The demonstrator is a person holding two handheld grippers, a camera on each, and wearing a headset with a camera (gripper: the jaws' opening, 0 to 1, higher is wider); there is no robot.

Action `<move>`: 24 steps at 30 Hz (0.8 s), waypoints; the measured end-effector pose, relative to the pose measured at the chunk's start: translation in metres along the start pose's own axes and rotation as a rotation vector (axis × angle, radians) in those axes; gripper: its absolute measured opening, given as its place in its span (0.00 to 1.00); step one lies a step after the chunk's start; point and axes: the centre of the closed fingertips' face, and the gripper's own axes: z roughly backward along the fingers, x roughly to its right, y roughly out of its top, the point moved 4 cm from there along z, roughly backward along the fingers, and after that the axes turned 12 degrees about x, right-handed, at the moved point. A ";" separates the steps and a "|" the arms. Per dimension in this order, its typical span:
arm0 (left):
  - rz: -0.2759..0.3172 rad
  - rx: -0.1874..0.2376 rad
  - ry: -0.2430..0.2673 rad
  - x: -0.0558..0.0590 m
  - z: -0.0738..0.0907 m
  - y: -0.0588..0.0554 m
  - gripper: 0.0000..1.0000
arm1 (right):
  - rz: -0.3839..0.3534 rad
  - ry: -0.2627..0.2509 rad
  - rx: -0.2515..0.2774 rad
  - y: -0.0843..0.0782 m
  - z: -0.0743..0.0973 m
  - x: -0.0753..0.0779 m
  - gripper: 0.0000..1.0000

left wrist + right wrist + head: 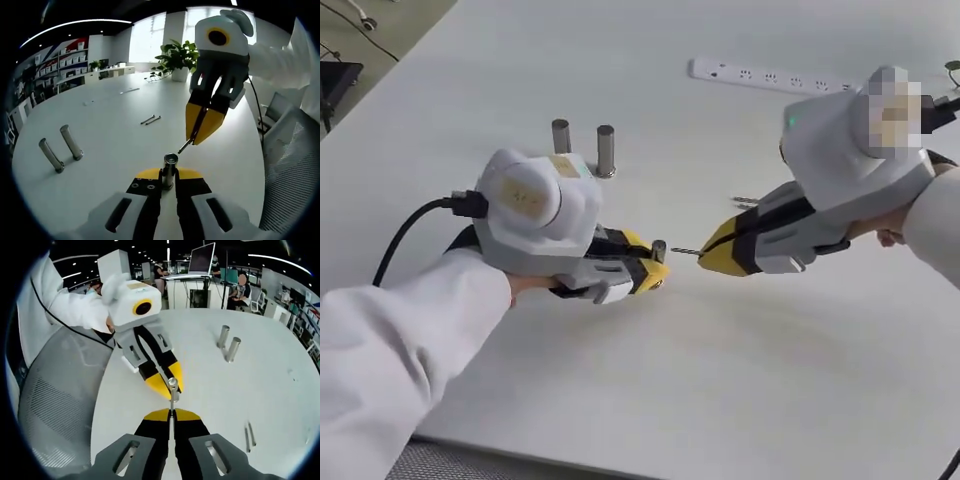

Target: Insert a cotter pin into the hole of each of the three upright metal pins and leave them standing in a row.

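- The left hand-held gripper (657, 270) lies level and low over the white counter (720, 380), its jaws pressed on a short grey metal pin (658, 250).
- The right hand-held gripper (705, 255) angles towards it and pinches a thin cotter pin (686, 251), whose tip is just beside the pin's top.
- Two more grey metal pins (606, 150) stand upright behind.

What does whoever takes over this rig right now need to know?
Left hand-held gripper: shut on one metal pin, held low over the table.
Right hand-held gripper: shut on a cotter pin, its tip at the top of that metal pin, not visibly through the hole.
Two other metal pins stand upright side by side on the table and look bare.
Two spare cotter pins lie on the table.
Done: no pin visibly fitted.
Left: finish this insertion, fit the other two, stand all three in a row.
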 end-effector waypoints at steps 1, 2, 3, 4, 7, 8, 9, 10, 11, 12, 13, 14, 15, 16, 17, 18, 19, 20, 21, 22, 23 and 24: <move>0.000 0.000 0.000 0.000 0.000 0.000 0.08 | 0.000 0.001 -0.002 0.000 -0.001 0.000 0.00; -0.003 -0.001 -0.002 0.000 0.000 0.000 0.08 | 0.000 0.003 -0.005 0.000 -0.002 0.001 0.00; -0.003 -0.001 -0.002 0.000 0.000 0.000 0.08 | -0.007 0.005 -0.007 -0.001 -0.002 0.001 0.00; -0.002 -0.001 -0.003 0.000 0.000 0.000 0.08 | -0.016 0.003 -0.007 -0.001 -0.003 0.002 0.00; -0.004 0.002 -0.001 -0.001 0.000 -0.001 0.08 | -0.015 0.010 -0.003 0.001 -0.005 0.001 0.00; -0.004 0.003 0.001 -0.001 0.000 -0.001 0.08 | -0.014 0.012 -0.002 0.001 -0.006 0.001 0.00; 0.001 0.007 0.005 -0.002 0.000 -0.002 0.08 | -0.012 0.015 -0.005 0.001 -0.006 0.000 0.00; 0.003 0.007 0.007 -0.002 0.000 -0.002 0.08 | -0.008 0.017 -0.009 0.001 -0.007 0.000 0.00; 0.003 0.009 0.010 -0.002 -0.001 -0.002 0.08 | -0.005 0.019 -0.013 0.001 -0.008 0.000 0.00; 0.004 0.008 0.009 -0.001 -0.001 -0.002 0.08 | -0.004 0.020 -0.013 0.001 -0.009 0.000 0.00; 0.004 0.007 0.007 -0.001 -0.001 -0.003 0.08 | -0.005 0.023 -0.012 0.002 -0.010 0.000 0.00; -0.001 0.003 0.003 0.000 -0.001 -0.003 0.08 | -0.003 0.024 -0.014 0.002 -0.011 0.000 0.00; -0.004 0.002 0.003 0.000 -0.001 -0.003 0.08 | 0.007 0.026 -0.018 0.001 -0.012 0.000 0.00; -0.003 0.000 0.002 0.000 -0.002 -0.003 0.08 | 0.010 0.027 -0.021 0.001 -0.013 0.000 0.00; -0.003 0.000 0.001 0.000 -0.002 -0.003 0.08 | 0.014 0.032 -0.023 0.001 -0.015 -0.001 0.00; 0.001 0.000 0.001 0.000 -0.002 -0.003 0.08 | 0.013 0.034 -0.024 0.001 -0.016 -0.001 0.00; 0.007 -0.001 0.004 0.000 -0.003 -0.004 0.08 | 0.014 0.035 -0.029 0.001 -0.018 -0.001 0.00; 0.004 -0.002 0.003 0.001 -0.003 -0.004 0.08 | 0.020 0.035 -0.031 0.001 -0.019 -0.001 0.00; -0.001 -0.004 0.003 0.001 -0.003 -0.004 0.08 | 0.022 0.037 -0.032 0.002 -0.020 0.000 0.00; -0.003 -0.007 0.004 0.001 -0.004 -0.004 0.08 | 0.022 0.041 -0.029 0.003 -0.021 -0.001 0.00; -0.002 -0.007 0.001 0.001 -0.004 -0.004 0.08 | 0.023 0.044 -0.026 0.004 -0.022 0.000 0.00; 0.002 -0.006 -0.001 0.002 -0.004 -0.004 0.08 | 0.027 0.048 -0.026 0.005 -0.023 -0.001 0.00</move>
